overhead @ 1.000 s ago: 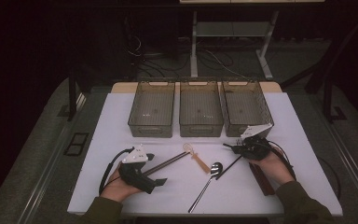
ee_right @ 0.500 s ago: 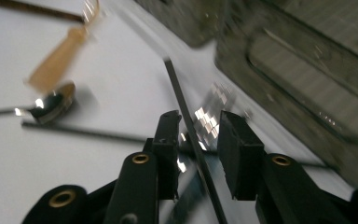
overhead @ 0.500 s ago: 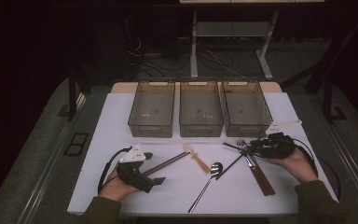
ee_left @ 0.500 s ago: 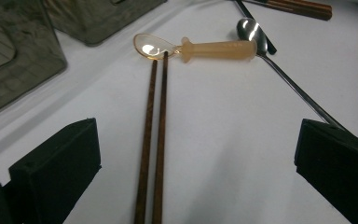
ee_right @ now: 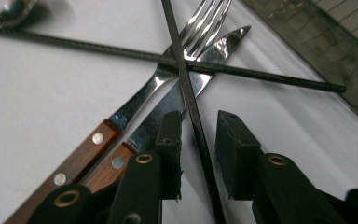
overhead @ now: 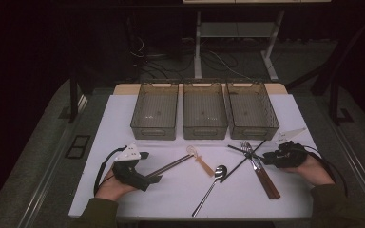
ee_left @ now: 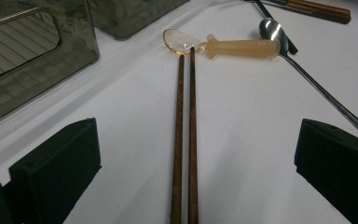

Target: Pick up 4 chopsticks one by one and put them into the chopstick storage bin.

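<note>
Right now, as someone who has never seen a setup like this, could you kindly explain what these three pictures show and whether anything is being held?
A person sits at a white table with a hand-held two-jaw gripper in each hand. The high view looks down from above; the other two come from cameras riding on each gripper, looking along its black jaws.

At the back stand three smoky plastic bins. In front lie brown chopsticks, a small translucent spoon, a metal spoon, a wood-handled fork and knife, and two crossed black chopsticks.

The left gripper stands wide open around the brown chopsticks without touching them. The right gripper has one black chopstick between its jaws, which have just been closing; the pads do not yet seem to press it. Nothing is held.
</note>
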The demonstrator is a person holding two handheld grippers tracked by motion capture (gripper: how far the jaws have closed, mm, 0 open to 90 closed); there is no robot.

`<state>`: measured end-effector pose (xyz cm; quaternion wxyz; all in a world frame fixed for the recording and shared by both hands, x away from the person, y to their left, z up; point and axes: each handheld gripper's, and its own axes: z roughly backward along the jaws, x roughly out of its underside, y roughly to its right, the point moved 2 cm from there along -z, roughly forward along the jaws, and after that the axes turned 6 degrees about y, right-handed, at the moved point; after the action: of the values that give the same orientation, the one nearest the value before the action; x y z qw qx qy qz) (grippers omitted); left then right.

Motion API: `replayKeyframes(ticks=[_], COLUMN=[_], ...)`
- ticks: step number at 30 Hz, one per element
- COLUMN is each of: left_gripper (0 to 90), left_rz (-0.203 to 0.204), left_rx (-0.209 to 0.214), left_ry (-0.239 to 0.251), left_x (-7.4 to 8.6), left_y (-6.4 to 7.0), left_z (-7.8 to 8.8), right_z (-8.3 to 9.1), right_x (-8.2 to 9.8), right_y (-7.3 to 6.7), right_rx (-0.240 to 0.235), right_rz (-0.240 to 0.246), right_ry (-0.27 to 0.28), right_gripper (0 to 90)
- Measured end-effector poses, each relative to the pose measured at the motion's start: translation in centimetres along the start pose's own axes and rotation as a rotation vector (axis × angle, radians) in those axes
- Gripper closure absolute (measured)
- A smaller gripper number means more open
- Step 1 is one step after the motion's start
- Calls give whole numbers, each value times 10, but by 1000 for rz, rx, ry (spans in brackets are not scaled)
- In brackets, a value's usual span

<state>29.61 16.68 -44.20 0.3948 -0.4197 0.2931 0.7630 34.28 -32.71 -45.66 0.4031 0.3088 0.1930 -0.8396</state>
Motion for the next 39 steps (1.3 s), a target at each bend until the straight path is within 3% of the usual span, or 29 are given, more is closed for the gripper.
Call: replayKeyframes(ticks=[7, 13, 23, 31, 34, 39], left_gripper=[0, 0, 0, 0, 0, 0], left_rz=[-6, -8, -11, -9, 10, 8], left_rx=[13, 20, 30, 34, 40, 37], left_ry=[-9, -13, -9, -11, 0, -1], left_x=[-1, -1, 0, 0, 1, 1], left_y=[5, 7, 10, 12, 13, 15], left_z=[-3, -4, -5, -7, -6, -7], right_z=[0, 0, 2, 19, 23, 26], right_x=[2, 3, 2, -7, -12, -21], right_y=[-1, 1, 0, -6, -9, -14], right_rx=[11, -3, -10, -20, -19, -34], right_rz=[72, 83, 83, 74, 63, 49], right_ry=[5, 11, 18, 96, 105, 139], right_gripper=[822, 854, 857, 858, 858, 857])
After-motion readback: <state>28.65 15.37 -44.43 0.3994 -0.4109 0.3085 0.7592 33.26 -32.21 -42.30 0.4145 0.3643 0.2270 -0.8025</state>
